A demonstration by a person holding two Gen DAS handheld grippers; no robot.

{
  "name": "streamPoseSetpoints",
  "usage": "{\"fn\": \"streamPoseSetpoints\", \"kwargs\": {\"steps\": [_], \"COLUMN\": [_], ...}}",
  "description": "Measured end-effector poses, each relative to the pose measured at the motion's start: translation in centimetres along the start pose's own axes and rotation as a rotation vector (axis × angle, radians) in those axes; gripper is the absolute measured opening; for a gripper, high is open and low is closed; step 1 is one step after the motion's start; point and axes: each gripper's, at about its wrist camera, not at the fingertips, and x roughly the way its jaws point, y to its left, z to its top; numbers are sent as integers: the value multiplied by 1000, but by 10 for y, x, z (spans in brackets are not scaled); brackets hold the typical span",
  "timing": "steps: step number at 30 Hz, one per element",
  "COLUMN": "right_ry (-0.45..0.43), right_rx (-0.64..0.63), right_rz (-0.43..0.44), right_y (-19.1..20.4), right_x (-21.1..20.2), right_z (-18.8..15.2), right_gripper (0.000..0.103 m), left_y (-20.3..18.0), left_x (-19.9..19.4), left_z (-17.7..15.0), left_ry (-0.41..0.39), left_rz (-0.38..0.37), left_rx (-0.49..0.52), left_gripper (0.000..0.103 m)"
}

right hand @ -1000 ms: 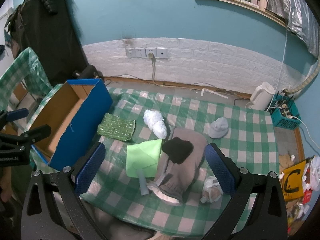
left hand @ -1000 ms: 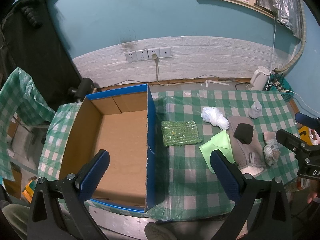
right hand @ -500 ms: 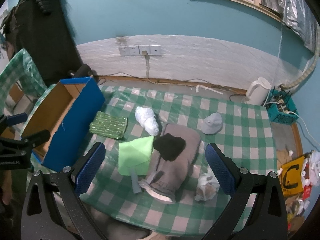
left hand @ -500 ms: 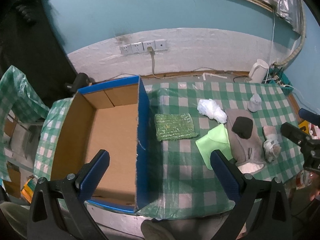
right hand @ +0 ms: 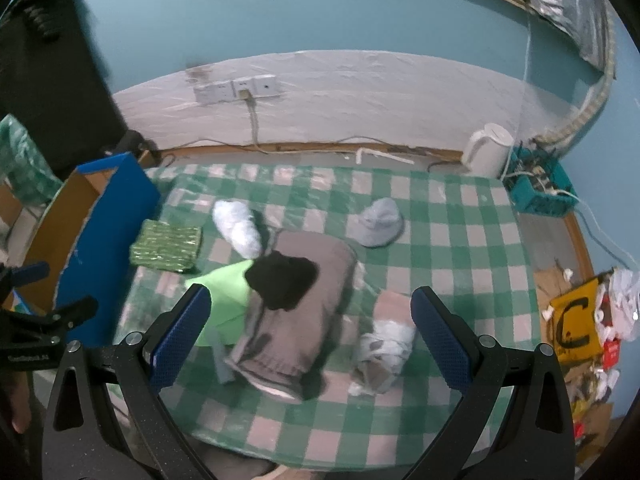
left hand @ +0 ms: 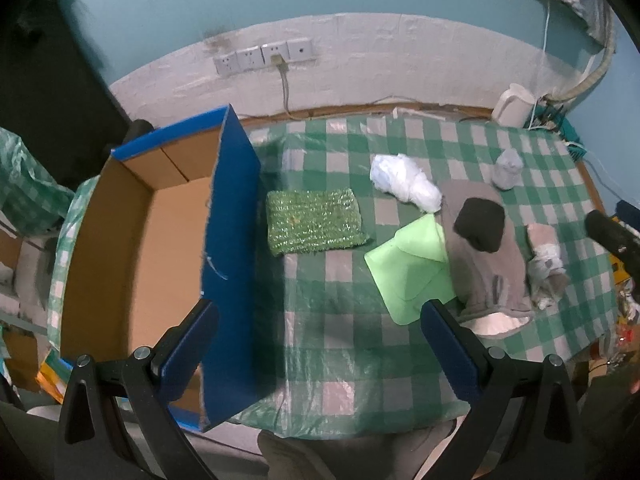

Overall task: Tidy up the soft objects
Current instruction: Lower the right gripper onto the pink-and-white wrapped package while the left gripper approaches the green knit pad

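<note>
Soft items lie on the green checked table point(left hand: 328, 328): a green knitted cloth point(left hand: 316, 222), a white bundle point(left hand: 404, 182), a light green cloth point(left hand: 412, 272), a grey garment point(left hand: 484, 272) with a black item point(left hand: 480, 224) on it, a beige and white bundle point(left hand: 546, 268) and a grey hat point(right hand: 378, 222). An open blue cardboard box point(left hand: 136, 248) stands at the left. My left gripper point(left hand: 318, 344) is open and empty above the table's front edge. My right gripper point(right hand: 310, 336) is open and empty above the grey garment point(right hand: 296, 320).
A white kettle point(right hand: 488, 156) and a teal basket point(right hand: 536, 192) with cables stand on the floor at the back right. A yellow bag point(right hand: 576, 320) and litter lie right of the table. Wall sockets point(left hand: 264, 56) with a cable are behind.
Both grippers have moved forward and lower toward the table. The objects look larger and have not moved. Both grippers stay open.
</note>
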Motion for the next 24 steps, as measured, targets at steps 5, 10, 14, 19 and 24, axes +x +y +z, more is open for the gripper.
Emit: {"fn": "streamPoseSetpoints", "kwargs": {"steps": [5,10,14,19,24], "right_ry": [38,60,85,132,192], "right_rx": [38,72,98,123,134], "right_rz": [-29,-56,-82,-111,-135], "right_y": [-18,-33,-46,-59,-69], "right_x": [14,26,39,60,84], "right_z": [-4,-4,-6,-12,-20], "right_gripper": [100,100,100,100,95], "left_y": [-5,-7,-12,-17,-21], "left_x": [27,44,54,64,73], "left_z": [6,15,20,23,25], "left_ry": [61,89,99,114,131], "left_rz": [1,-14,-8,-6,-4], "left_rx": [-15,-38,-34,-20,-12], "left_gripper": [101,101,101,101,101]}}
